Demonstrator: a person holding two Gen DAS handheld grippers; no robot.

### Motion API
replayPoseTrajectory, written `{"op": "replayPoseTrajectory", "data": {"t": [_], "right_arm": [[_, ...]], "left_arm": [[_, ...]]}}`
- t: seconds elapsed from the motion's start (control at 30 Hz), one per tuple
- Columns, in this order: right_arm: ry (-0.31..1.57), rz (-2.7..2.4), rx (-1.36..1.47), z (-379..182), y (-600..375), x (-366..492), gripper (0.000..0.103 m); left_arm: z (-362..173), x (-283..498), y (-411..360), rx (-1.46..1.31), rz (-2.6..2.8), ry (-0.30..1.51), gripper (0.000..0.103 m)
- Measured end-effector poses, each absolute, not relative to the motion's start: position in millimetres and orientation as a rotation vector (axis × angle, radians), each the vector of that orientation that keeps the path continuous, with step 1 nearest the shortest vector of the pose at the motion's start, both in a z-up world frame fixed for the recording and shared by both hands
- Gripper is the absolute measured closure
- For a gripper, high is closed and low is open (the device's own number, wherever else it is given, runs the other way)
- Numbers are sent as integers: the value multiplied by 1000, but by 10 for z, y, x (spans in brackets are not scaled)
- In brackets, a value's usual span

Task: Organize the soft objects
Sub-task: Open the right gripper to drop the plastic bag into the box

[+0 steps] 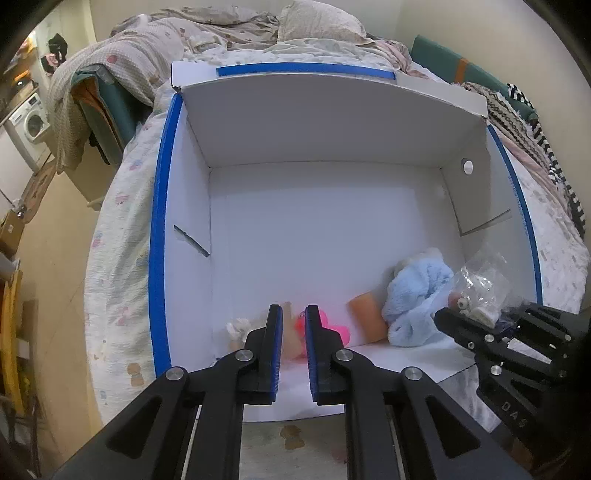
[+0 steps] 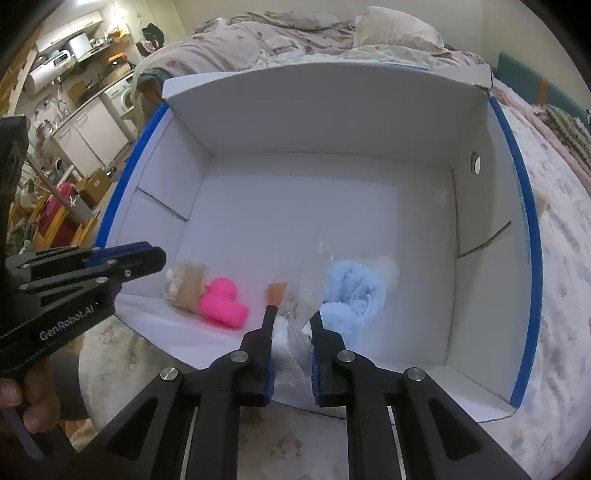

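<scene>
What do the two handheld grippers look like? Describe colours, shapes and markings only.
Both the left gripper and the right gripper are matte black, with angular linkage arms, silver round pivot pins and blue pads lining flat fingers. White lettering reads "GenRobot.AI" on the left body; raised letters "DAS" mark the right.

A bed in a pale printed sheet is carrying everything. A white box with blue edges is sitting on its near part. A crumpled quilt and pillow are lying at the far end, striped clothes along the right.
</scene>
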State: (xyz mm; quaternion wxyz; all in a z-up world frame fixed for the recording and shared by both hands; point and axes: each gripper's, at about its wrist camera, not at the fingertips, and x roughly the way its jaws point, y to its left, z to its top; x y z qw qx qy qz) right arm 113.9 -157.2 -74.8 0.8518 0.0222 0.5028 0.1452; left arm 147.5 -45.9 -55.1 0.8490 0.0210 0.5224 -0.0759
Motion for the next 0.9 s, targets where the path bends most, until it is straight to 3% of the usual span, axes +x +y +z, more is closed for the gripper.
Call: {"op": "replayPoseTrajectory", "data": {"t": [0.13, 0.2, 0.23, 0.27, 0.3, 0.9], "right_arm": [[1047, 298, 60, -717, -1592, 1125, 84], [1043, 286, 73, -709, -1609, 1143, 70], [1038, 278, 80, -702, -1629, 1144, 44], [1026, 268, 88, -684, -1647, 1142, 19], [1004, 254, 100, -658, -1688, 1123, 14], [971, 202, 144, -610, -1831, 1178, 6]], "left_arm": [[-549, 1478, -447, 43, -154, 1103, 84], [-534, 1476, -445, 42, -148, 1095, 70], [-526, 1469, -442, 42, -144, 1090, 65], [-515, 1465, -433, 42, -141, 1083, 51], [-499, 1463, -426, 39, -135, 1076, 42], [-494, 1460, -399, 38, -106, 1059, 40]]}}
